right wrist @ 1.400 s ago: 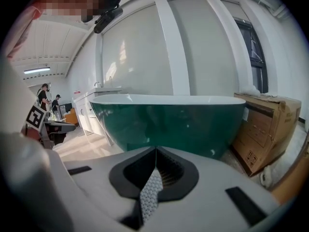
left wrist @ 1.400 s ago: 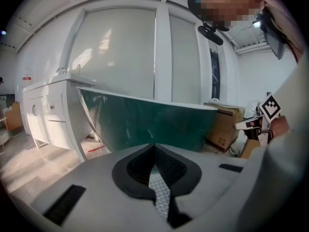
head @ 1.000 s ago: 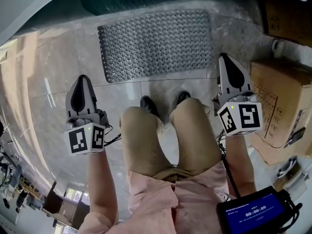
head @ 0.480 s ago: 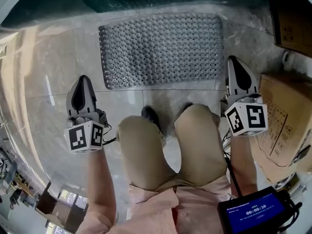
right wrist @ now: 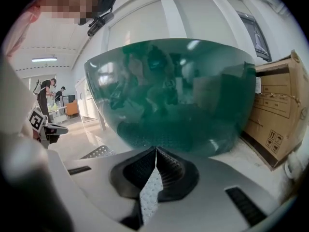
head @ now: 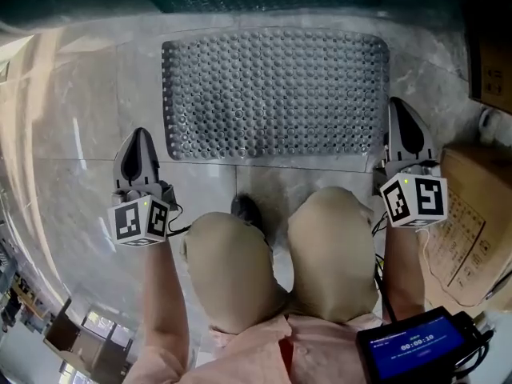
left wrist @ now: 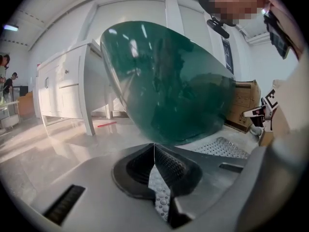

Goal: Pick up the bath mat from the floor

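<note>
Both grippers had come down toward the floor since the earlier frames, and in the head view the bath mat sat larger and closer as you crouched over it.

Mat: flat on the floor at 12 o'clock from your knees, long side across you, studded face up, no corner lifted. A dark green tub stood just beyond its far edge, also at 12 o'clock. A cardboard box was at 3 o'clock.

Left gripper: at about 8 o'clock of the mat, tip just beside its near left corner. Its own view showed the pads closed together at the tip with nothing between them.

Right gripper: at about 4 o'clock of the mat, tip just beside the right edge near the near corner. Pads likewise met, nothing held.

Contact between either tip and the mat could not be judged from these views; both looked above the floor rather than on it.

Progress, as judged: approach only. You had set one gripper at each near corner, which suits a two-handed lift, but nothing was gripped. Left to do: open both sets of jaws, get a pad under or over the mat's edge at each corner, close on it, then raise the mat clear of the floor. A thin mat lying flush may have resisted a pad sliding beneath it.
</note>
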A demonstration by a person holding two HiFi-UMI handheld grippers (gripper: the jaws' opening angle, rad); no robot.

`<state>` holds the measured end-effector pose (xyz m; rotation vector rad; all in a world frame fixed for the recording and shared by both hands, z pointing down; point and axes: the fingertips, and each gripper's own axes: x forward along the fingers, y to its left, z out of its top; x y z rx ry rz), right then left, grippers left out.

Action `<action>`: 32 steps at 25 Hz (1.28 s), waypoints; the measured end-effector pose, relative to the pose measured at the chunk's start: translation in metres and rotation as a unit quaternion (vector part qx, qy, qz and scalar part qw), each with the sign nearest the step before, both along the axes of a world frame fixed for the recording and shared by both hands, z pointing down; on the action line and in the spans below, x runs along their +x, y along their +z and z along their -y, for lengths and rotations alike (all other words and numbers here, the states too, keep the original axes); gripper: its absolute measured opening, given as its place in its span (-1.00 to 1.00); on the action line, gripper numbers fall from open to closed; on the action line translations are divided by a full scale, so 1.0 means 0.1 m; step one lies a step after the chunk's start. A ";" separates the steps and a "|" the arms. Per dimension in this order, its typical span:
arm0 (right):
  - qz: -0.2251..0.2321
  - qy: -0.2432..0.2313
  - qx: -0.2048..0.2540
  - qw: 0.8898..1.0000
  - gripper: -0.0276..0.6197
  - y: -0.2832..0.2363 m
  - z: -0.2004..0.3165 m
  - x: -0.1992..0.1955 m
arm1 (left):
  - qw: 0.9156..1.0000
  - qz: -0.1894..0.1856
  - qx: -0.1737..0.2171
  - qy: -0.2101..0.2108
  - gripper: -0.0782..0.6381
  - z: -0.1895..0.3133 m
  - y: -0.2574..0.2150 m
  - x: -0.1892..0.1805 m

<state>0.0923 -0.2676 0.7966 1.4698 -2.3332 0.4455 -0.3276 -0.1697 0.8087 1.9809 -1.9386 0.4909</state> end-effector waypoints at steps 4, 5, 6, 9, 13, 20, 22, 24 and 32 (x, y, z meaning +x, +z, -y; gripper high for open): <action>-0.002 -0.002 -0.002 1.000 -0.86 0.20 -0.03 -0.06 | 1.000 -0.005 -0.006 -0.004 -0.71 -0.04 0.30 -0.07; -0.002 -0.003 -0.001 1.000 -0.86 0.22 -0.04 -0.08 | 1.000 -0.007 -0.007 -0.004 -0.71 -0.07 0.36 -0.09; -0.004 -0.005 0.001 1.000 -0.86 0.23 -0.05 -0.09 | 1.000 -0.010 -0.009 -0.004 -0.71 -0.09 0.41 -0.10; -0.008 -0.008 0.009 1.000 -0.86 0.22 -0.04 -0.10 | 1.000 -0.016 -0.015 -0.003 -0.71 -0.15 0.56 -0.14; -0.019 -0.005 0.022 1.000 -0.86 0.20 0.00 -0.02 | 1.000 -0.019 -0.022 0.004 -0.70 -0.22 0.79 -0.16; -0.028 -0.006 0.022 0.999 -0.86 0.25 -0.06 0.04 | 0.997 -0.043 -0.056 0.007 -0.39 -0.36 1.22 -0.18; -0.032 -0.008 0.021 0.999 -0.86 0.27 -0.08 0.07 | 0.997 -0.054 -0.061 0.000 -0.33 -0.40 1.34 -0.19; -0.036 -0.005 0.024 0.999 -0.86 0.26 -0.08 0.11 | 0.996 -0.063 -0.065 -0.015 -0.32 -0.42 1.44 -0.24; -0.045 0.002 0.025 0.999 -0.86 0.24 -0.08 0.16 | 0.993 -0.076 -0.085 -0.021 -0.30 -0.41 1.69 -0.35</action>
